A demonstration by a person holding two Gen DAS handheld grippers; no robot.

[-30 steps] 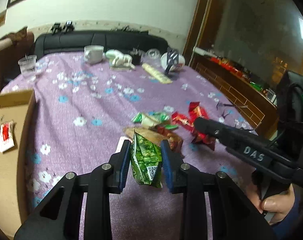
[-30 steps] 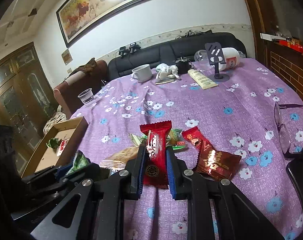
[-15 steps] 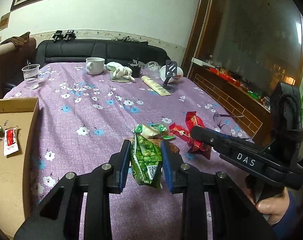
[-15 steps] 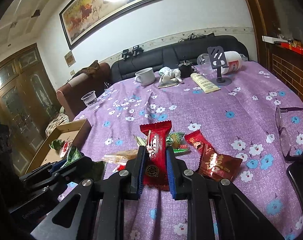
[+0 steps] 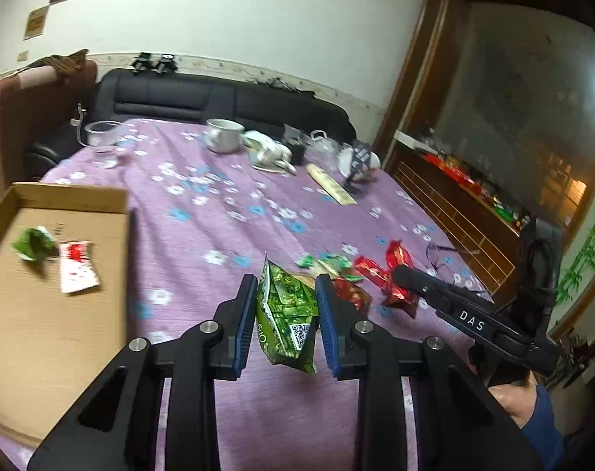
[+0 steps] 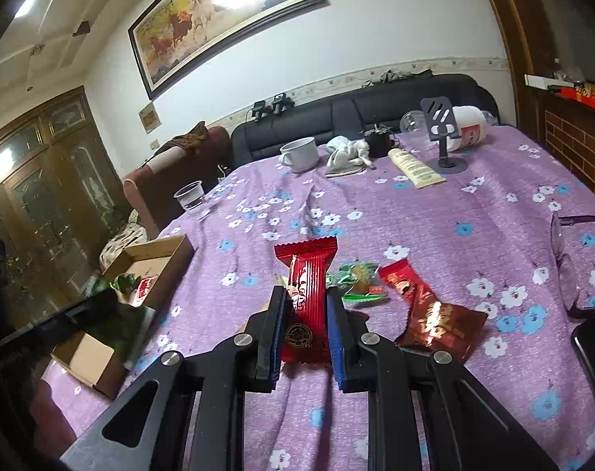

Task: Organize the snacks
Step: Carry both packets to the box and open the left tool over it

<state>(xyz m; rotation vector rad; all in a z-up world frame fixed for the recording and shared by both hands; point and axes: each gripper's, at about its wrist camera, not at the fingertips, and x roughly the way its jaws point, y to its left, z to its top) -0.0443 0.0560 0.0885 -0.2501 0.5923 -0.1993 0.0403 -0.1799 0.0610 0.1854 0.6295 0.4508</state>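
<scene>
My left gripper [image 5: 285,298] is shut on a green snack packet [image 5: 287,320] and holds it above the purple flowered tablecloth. My right gripper [image 6: 305,310] is shut on a red snack bar [image 6: 306,292], also lifted. A flat cardboard box [image 5: 42,314] lies at the left and holds a green packet [image 5: 32,244] and a red-and-white packet [image 5: 77,267]. The box also shows in the right wrist view [image 6: 156,251]. Loose snacks remain on the cloth: red packets [image 6: 431,314] and small green packets [image 6: 358,280]. The right gripper shows in the left wrist view [image 5: 403,274].
A plastic cup [image 6: 189,198], a white mug [image 6: 299,153], a white cloth [image 6: 348,151], a tube [image 6: 415,167], a phone stand [image 6: 442,133] and a white bottle [image 6: 468,127] stand at the far side. Glasses [image 6: 568,259] lie at the right edge.
Both grippers have risen with their packets. The left gripper has swung left toward the cardboard box, which now fills more of its view.
</scene>
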